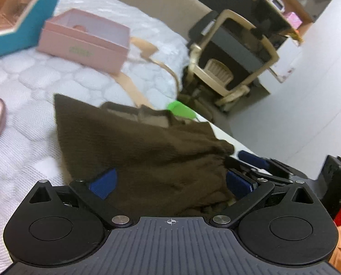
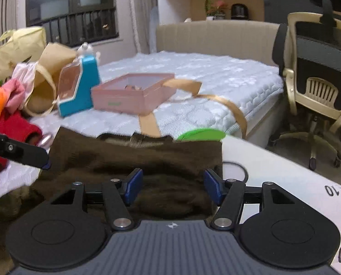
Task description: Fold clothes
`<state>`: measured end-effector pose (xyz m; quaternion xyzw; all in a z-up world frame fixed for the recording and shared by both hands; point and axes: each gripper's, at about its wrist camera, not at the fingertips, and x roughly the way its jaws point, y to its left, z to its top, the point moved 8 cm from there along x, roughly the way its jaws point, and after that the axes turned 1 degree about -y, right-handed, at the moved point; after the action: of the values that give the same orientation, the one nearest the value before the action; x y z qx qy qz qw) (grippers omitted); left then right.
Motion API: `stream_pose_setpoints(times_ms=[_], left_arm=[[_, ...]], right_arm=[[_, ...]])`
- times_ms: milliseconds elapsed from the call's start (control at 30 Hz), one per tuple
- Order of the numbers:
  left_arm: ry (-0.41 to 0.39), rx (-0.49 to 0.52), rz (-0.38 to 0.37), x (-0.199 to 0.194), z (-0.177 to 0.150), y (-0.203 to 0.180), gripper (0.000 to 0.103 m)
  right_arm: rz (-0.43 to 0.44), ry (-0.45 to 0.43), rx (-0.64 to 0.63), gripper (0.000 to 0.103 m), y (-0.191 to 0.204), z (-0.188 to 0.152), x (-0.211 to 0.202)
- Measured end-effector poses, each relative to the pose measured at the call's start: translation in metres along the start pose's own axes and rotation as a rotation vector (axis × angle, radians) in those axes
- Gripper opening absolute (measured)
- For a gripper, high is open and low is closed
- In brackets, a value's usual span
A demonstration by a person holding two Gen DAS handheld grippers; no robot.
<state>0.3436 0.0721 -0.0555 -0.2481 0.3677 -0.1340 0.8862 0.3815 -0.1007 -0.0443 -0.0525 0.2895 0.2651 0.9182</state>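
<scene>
Dark brown knit garment [image 2: 133, 158] being seen partly folded, bunched at near edge, lying on white table [image 2: 285, 174] beside bed. Left gripper [image 1: 170, 183] and right gripper [image 2: 172, 185] being held spread wide, nothing gripped.

Home bedroom, mattress [image 2: 193, 73], desk chair [image 2: 317, 80]

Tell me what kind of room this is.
Most likely a bedroom that doubles as a study. A bed with a padded headboard fills the middle, an office chair stands beside it, and a barred window sits behind.
</scene>
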Motion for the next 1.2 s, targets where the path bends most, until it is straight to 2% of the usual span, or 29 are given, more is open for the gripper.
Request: stream_pose_setpoints(times_ms=[67,133,200,300,400,533,767,867,967,1033,1200], left_arm=[[0.036,-0.014,0.030,0.011,-0.006,0.008,0.103],[0.056,-0.027,0.041,0.016,-0.009,0.014,0.103],[0.016,-0.012,0.058,0.003,0.000,0.014,0.103],[-0.066,0.042,0.102,-0.014,0.021,0.016,0.103],[-0.076,0.036,0.146,-0.007,0.031,0.020,0.103],[-0.050,0.089,0.259,0.011,0.026,0.024,0.103],[-0.027,0.112,0.276,0.012,0.025,0.032,0.103],[-0.024,0.106,0.273,0.013,0.028,0.038,0.103],[-0.062,0.051,0.219,0.007,0.040,0.046,0.103],[-0.092,0.011,0.175,0.006,0.051,0.053,0.103],[-0.070,-0.077,0.243,0.032,0.062,0.081,0.103]], right_arm=[[-0.036,0.063,-0.013,0.060,-0.009,-0.016,0.011],[-0.044,0.091,0.036,0.064,-0.025,-0.025,0.013],[-0.078,0.083,0.066,0.064,-0.039,-0.018,0.004],[-0.109,0.005,0.012,0.063,-0.038,0.009,-0.013],[-0.066,0.014,-0.033,0.063,-0.016,0.014,-0.002],[0.010,0.056,-0.089,0.061,0.016,0.012,0.021],[0.017,0.121,-0.115,0.061,0.016,0.009,0.041],[0.041,0.097,-0.082,0.061,0.004,0.029,0.025],[0.029,0.063,0.001,0.061,-0.021,0.054,0.021],[0.005,0.061,0.063,0.061,-0.042,0.063,0.035],[-0.002,0.140,0.187,0.061,-0.064,0.050,0.096]])
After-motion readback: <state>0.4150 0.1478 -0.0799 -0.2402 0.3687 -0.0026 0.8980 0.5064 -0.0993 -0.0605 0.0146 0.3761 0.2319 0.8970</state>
